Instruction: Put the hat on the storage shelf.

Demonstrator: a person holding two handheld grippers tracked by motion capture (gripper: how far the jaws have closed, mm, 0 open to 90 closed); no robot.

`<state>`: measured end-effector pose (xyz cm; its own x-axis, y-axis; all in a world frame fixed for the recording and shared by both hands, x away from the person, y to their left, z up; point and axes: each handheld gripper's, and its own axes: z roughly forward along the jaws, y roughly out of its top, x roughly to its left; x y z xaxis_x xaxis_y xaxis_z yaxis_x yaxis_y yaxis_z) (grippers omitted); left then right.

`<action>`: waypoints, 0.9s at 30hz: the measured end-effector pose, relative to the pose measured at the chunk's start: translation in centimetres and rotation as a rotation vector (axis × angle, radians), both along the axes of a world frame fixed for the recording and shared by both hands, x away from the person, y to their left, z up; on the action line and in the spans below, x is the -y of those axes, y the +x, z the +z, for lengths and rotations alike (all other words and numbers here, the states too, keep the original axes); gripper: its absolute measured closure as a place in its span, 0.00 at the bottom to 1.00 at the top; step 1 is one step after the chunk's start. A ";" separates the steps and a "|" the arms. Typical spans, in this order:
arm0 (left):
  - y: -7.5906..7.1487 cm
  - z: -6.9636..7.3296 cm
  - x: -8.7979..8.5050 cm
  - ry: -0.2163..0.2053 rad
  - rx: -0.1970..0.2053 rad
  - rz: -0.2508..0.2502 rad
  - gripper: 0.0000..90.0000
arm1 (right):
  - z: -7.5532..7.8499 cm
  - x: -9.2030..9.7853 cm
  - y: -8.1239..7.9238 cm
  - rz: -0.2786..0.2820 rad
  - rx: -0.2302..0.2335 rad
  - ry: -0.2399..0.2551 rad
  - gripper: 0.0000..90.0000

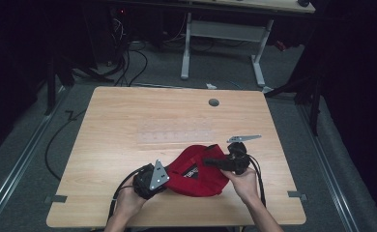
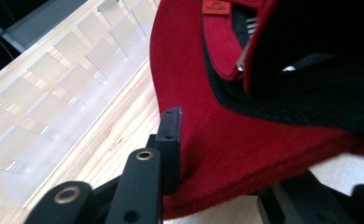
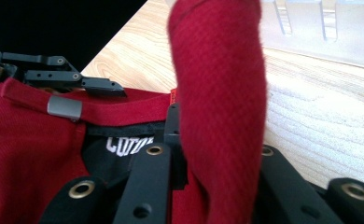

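Left tongs (image 2: 208, 154): the jaws are set on either side of the brim of a red baseball cap (image 1: 196, 170), the fabric lying between them; whether the pads press on it cannot be told. Right tongs (image 3: 217, 154): a raised fold of the cap's crown is clamped between the jaws (the metal strap buckle (image 3: 64, 108) is seen beyond them). The cap is thus held at opposite edges, presumably so that it can be spread or reshaped. It rests on the near middle of the wooden tabletop (image 1: 128, 116), with a clear plastic tray (image 1: 174, 133) just behind it.
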<state>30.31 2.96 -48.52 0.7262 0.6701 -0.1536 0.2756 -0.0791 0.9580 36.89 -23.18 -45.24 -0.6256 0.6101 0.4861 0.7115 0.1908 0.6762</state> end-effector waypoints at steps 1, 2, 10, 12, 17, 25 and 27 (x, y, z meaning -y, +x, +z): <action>-0.1 0.2 -0.1 0.003 -0.003 -0.011 0.79 | 0.1 0.0 -0.1 0.000 0.005 -0.002 0.83; -0.2 0.3 -0.1 0.001 -0.005 -0.020 0.81 | 0.1 0.0 -0.1 -0.002 0.009 0.002 0.81; -1.3 0.5 -0.1 0.074 0.009 -0.074 0.94 | 0.9 1.6 0.3 -0.091 0.048 0.065 0.61; -1.4 0.7 -0.6 0.055 0.012 -0.052 0.95 | 1.2 2.4 0.3 -0.127 0.065 0.081 0.56; -1.7 1.4 -1.0 0.044 0.010 -0.057 0.95 | 1.3 3.4 0.2 -0.158 0.091 0.108 0.46; -1.3 1.2 -1.9 0.043 -0.002 -0.004 0.95 | 1.9 5.4 -0.4 -0.220 0.132 0.194 0.46; -1.0 1.7 -2.4 -0.006 -0.015 0.016 0.95 | 1.9 5.9 -0.6 -0.240 0.151 0.162 0.46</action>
